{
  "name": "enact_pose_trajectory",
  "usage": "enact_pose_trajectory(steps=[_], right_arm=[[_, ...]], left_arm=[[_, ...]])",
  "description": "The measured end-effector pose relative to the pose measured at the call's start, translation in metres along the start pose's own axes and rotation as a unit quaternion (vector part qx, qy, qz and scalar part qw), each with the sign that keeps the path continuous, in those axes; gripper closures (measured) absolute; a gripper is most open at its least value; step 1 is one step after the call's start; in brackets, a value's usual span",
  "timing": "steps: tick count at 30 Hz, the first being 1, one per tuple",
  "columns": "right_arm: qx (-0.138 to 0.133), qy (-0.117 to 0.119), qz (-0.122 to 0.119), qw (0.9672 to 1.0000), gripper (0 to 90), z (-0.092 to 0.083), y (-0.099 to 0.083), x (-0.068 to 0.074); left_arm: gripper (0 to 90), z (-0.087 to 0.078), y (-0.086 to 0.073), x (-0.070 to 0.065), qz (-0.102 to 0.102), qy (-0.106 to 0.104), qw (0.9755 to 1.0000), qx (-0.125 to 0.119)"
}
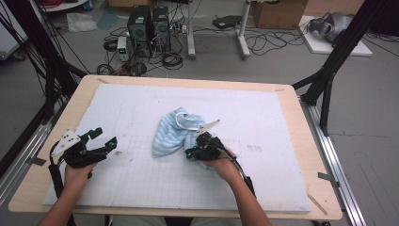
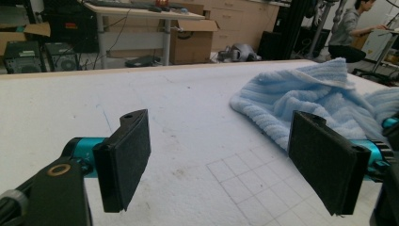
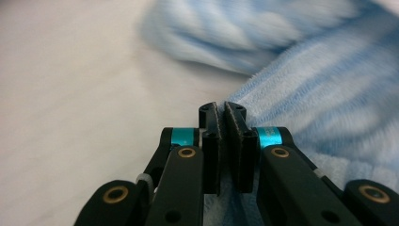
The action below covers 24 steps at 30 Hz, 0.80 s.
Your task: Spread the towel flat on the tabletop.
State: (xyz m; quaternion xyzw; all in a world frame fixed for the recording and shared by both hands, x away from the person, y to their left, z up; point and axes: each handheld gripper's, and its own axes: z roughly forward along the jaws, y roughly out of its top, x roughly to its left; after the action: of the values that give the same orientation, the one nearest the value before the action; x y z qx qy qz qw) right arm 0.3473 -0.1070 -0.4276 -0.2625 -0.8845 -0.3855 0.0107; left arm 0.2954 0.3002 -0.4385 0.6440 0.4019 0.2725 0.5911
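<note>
The blue towel (image 1: 175,130) lies crumpled near the middle of the white-covered bench (image 1: 282,141). The right hand-held gripper (image 1: 189,153) is clamped on the towel's near edge, pads pinching the cloth. The left hand-held gripper (image 1: 104,137) hovers well apart at the left, jaws wide.

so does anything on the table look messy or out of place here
The light blue towel lies crumpled and folded over itself mid-mat rather than flat. The right gripper has its jaws shut on its edge. Nothing looks spilled or damaged.
</note>
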Motion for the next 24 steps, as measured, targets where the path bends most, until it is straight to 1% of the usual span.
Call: enact_pose_trajectory(steps=[1, 2, 3, 4, 6, 7, 9, 10, 11, 13, 14, 15, 16, 17, 18, 20, 21, 23, 24], right_arm=[[-0.003, 0.009, -0.006, 0.9999, 85.2, 0.002, 0.001, 0.003], [-0.010, 0.029, -0.010, 0.9995, 85.1, 0.003, 0.002, 0.009], [-0.018, 0.043, -0.011, 0.9989, 84.7, 0.005, 0.002, 0.012], [-0.020, 0.048, -0.014, 0.9985, 84.1, 0.006, 0.002, 0.015], [-0.014, 0.037, -0.022, 0.9990, 80.9, 0.006, 0.001, 0.018], [-0.015, 0.036, -0.018, 0.9991, 75.8, 0.005, 0.001, 0.018], [-0.028, 0.036, -0.007, 0.9990, 67.4, 0.001, 0.001, 0.015], [-0.042, 0.030, -0.008, 0.9986, 62.8, -0.004, 0.001, 0.014], [-0.055, 0.028, -0.003, 0.9981, 59.4, -0.009, 0.002, 0.013], [-0.078, 0.023, -0.001, 0.9967, 55.7, -0.019, 0.006, 0.011], [-0.093, 0.017, -0.002, 0.9955, 53.4, -0.026, 0.010, 0.009], [-0.102, 0.003, -0.003, 0.9948, 51.2, -0.031, 0.015, 0.008], [-0.113, -0.017, -0.006, 0.9934, 49.9, -0.035, 0.020, 0.007], [-0.117, -0.031, -0.008, 0.9926, 49.2, -0.038, 0.024, 0.007], [-0.119, -0.061, -0.016, 0.9909, 49.1, -0.040, 0.032, 0.007], [-0.116, -0.105, -0.024, 0.9874, 48.1, -0.038, 0.045, 0.005], [-0.116, -0.119, -0.028, 0.9857, 48.1, -0.034, 0.051, 0.004], [-0.107, -0.141, -0.035, 0.9836, 48.9, -0.025, 0.063, 0.004], [-0.103, -0.148, -0.039, 0.9829, 49.1, -0.019, 0.069, 0.003]], left_arm=[[22.3, 0.000, 0.000, 0.000, 0.001, 0.000, 1.0000, 0.000], [22.3, 0.000, 0.000, 0.001, 0.001, 0.001, 1.0000, -0.001], [22.3, -0.001, 0.000, 0.001, 0.001, 0.001, 1.0000, 0.000], [22.3, -0.001, 0.000, 0.001, 0.001, 0.000, 1.0000, 0.000], [22.3, -0.001, 0.000, 0.001, 0.001, 0.002, 1.0000, 0.001], [22.3, -0.001, 0.000, 0.001, 0.001, 0.001, 1.0000, 0.000], [22.3, -0.001, 0.000, 0.001, 0.001, 0.002, 1.0000, 0.001], [22.3, -0.001, 0.000, 0.001, 0.001, 0.001, 1.0000, 0.001], [22.3, -0.001, 0.000, 0.001, 0.000, 0.002, 1.0000, 0.001], [22.3, 0.000, 0.000, 0.001, 0.001, 0.001, 1.0000, 0.001], [22.3, 0.000, 0.000, 0.001, 0.000, 0.002, 1.0000, 0.001], [22.3, 0.001, 0.000, 0.001, -0.001, 0.002, 1.0000, 0.000], [22.3, 0.001, 0.000, 0.001, 0.000, 0.002, 1.0000, 0.001], [22.3, 0.001, 0.000, 0.001, 0.001, 0.000, 1.0000, 0.002], [22.3, 0.002, 0.000, 0.000, 0.000, 0.000, 1.0000, 0.001], [22.3, 0.003, 0.000, 0.000, 0.000, -0.002, 1.0000, 0.002], [22.3, 0.003, 0.000, 0.000, 0.001, -0.002, 1.0000, 0.002], [22.3, 0.003, 0.000, 0.000, 0.000, -0.002, 1.0000, 0.002], [22.3, 0.003, -0.001, 0.000, 0.000, -0.002, 1.0000, 0.002]])
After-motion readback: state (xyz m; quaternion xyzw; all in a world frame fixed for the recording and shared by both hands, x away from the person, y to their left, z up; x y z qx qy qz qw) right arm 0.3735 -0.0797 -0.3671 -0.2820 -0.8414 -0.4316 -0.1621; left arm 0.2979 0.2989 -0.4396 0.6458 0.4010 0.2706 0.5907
